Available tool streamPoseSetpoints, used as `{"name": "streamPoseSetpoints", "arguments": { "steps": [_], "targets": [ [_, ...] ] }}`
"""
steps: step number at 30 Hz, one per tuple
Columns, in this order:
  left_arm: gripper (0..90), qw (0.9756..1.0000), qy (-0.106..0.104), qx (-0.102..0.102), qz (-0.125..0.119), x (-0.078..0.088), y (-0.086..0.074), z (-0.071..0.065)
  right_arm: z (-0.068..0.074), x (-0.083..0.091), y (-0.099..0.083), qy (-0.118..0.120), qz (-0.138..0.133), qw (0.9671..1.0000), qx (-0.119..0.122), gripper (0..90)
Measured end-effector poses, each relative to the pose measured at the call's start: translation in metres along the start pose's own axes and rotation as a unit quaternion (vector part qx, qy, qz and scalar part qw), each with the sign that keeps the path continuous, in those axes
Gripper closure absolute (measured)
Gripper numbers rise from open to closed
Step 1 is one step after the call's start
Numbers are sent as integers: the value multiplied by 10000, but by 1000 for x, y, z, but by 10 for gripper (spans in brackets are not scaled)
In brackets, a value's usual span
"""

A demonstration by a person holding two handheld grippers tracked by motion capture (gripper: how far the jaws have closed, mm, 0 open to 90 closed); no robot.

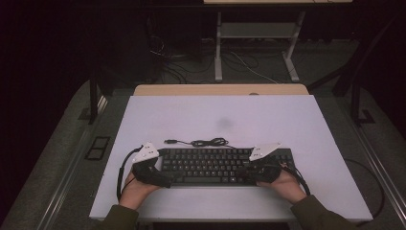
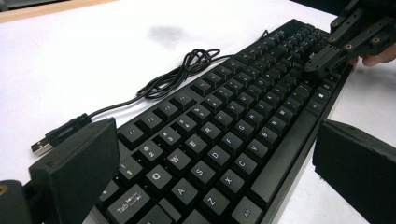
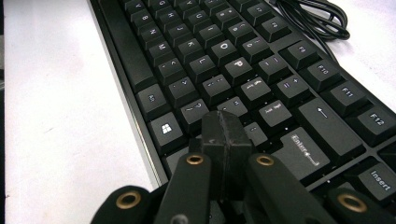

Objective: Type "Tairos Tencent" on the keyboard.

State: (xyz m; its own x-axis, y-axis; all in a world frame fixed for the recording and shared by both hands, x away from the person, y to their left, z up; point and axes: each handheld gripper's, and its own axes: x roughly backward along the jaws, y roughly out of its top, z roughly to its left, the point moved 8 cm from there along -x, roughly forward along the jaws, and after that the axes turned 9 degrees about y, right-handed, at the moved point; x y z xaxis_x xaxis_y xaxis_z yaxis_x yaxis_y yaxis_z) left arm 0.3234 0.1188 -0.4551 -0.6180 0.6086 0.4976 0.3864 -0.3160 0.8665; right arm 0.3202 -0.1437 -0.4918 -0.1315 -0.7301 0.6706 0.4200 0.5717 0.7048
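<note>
We see the black keyboard (image 1: 225, 166) lying low-centre in the high view on the white table (image 1: 215, 120), its long side across the frame. Its cable (image 1: 208, 142) sits coiled just above the top edge, USB plug (image 2: 41, 147) lying loose on the table at the left of the left gripper view.

Left gripper (image 2: 210, 168): jaws spread wide, one on either side of the keyboard's left end, w/ the Tab/Q/A keys between them; we can't tell if the pads touch the case.

Right gripper (image 3: 226, 135): jaws pressed together, nothing between, tips over the keys near Enter at the bottom centre of the right gripper view. Contact w/ the keys: can't tell.
</note>
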Motion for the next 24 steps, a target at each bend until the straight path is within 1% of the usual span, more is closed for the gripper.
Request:
{"name": "streamPoseSetpoints", "arguments": {
  "steps": [4,9,11,16,19,22,23,24],
  "targets": [
    [2,10000,-27,4,-53,-3,3,-2,0,0,0,13,-8,10000,-24,892],
    [12,10000,-49,-48,-38,-9,6,-5,-1,0,0,25,-16,10000,-18,892],
    [29,9999,-40,-93,-22,-11,7,-7,-1,0,0,21,-15,10000,-21,892],
    [68,9999,-18,-101,-6,-16,11,-8,-1,0,0,26,-23,10000,-18,892],
    [128,10000,-46,-88,-9,-18,13,-8,-1,0,0,29,-27,10000,-21,892],
    [182,9999,-146,-82,5,-22,15,-9,-1,0,0,37,-29,10000,-23,892],
    [223,9998,-159,-69,21,-23,16,-9,-1,0,0,36,-30,10000,-22,892],
    [223,9998,-195,-56,17,-25,17,-9,-1,0,0,36,-30,10000,-22,892]
  ]
}}
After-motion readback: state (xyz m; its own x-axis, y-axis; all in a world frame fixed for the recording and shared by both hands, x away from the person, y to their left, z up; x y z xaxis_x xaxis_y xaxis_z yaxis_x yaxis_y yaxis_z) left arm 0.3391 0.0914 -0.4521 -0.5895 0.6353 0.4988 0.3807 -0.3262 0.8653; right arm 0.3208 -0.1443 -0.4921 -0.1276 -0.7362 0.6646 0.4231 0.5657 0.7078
